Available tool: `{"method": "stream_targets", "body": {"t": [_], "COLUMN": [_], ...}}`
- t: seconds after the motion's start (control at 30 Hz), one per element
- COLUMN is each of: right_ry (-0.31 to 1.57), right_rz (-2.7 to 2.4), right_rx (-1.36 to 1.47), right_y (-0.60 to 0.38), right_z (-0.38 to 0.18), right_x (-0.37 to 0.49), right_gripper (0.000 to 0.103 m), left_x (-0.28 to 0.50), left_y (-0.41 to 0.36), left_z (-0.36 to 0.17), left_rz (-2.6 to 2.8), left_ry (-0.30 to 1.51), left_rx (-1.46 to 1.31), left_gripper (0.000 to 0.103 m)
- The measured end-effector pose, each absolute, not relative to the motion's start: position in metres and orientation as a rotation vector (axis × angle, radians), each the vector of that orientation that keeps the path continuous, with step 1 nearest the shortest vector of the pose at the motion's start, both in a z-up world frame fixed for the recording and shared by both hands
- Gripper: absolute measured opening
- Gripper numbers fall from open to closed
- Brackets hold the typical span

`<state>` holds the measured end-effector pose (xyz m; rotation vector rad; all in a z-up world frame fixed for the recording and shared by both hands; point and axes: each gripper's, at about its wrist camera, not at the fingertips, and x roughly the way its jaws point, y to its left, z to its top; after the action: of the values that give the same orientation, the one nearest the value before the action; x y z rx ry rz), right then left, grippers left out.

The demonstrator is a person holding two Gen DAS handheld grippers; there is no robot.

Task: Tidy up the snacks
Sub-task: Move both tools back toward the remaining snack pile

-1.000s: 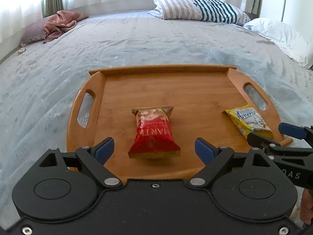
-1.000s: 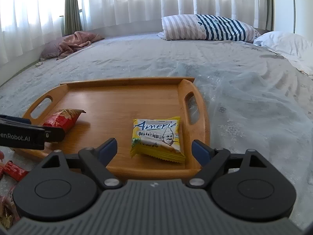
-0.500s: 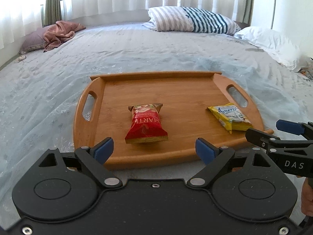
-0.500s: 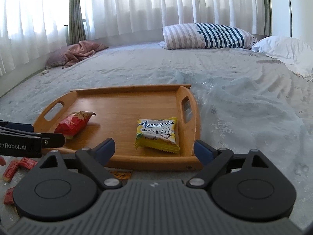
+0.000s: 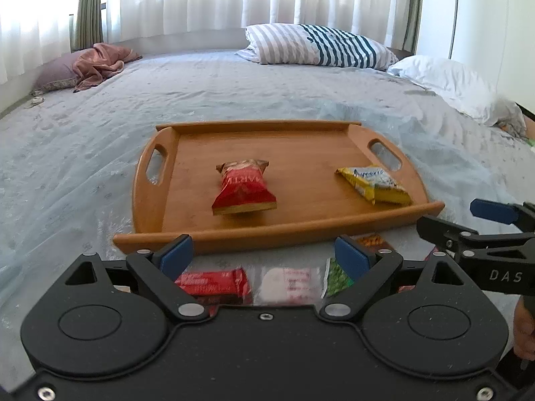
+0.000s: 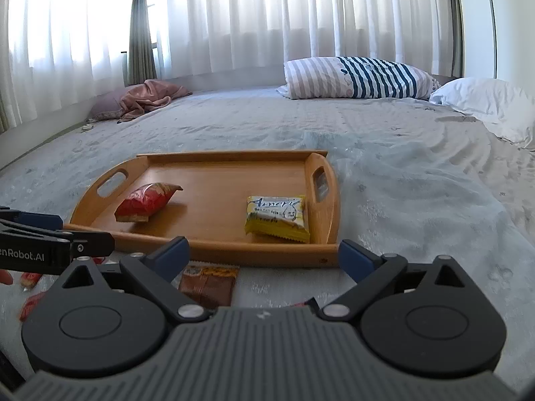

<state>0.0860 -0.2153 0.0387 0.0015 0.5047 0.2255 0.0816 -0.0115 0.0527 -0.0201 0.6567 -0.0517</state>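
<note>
A wooden tray lies on the bed. On it are a red snack bag and a yellow snack packet. My left gripper is open and empty, pulled back from the tray's near rim, over loose snacks: a red bar, a white-pink packet and a green packet. My right gripper is open and empty above a brown packet.
The bed sheet spreads all around. A striped pillow, a white pillow and a pink cloth lie far back. More red wrappers sit at the left. Each gripper shows at the edge of the other's view.
Both grippers have drawn back from the tray, empty and open. The tray looks smaller, and loose snacks on the sheet in front of it have come into view.
</note>
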Motion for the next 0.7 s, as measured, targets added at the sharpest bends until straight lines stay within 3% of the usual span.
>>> {"method": "stream_targets", "body": {"t": [0.57, 0.7], "right_ry": [0.52, 0.515], "right_rz": [0.198, 0.195], "right_rx": [-0.017, -0.02], "right_y": [-0.209, -0.207], "right_z": [0.017, 0.014], "right_x": [0.058, 0.052], "right_gripper": [0.103, 0.103], "left_x": [0.049, 0.041], "left_y": [-0.006, -0.003], "left_z": [0.039, 0.038], "left_rz": [-0.076, -0.091], "left_ry": [0.668, 0.661], "left_rx": [-0.018, -0.036], "left_gripper": [0.091, 0.096]}}
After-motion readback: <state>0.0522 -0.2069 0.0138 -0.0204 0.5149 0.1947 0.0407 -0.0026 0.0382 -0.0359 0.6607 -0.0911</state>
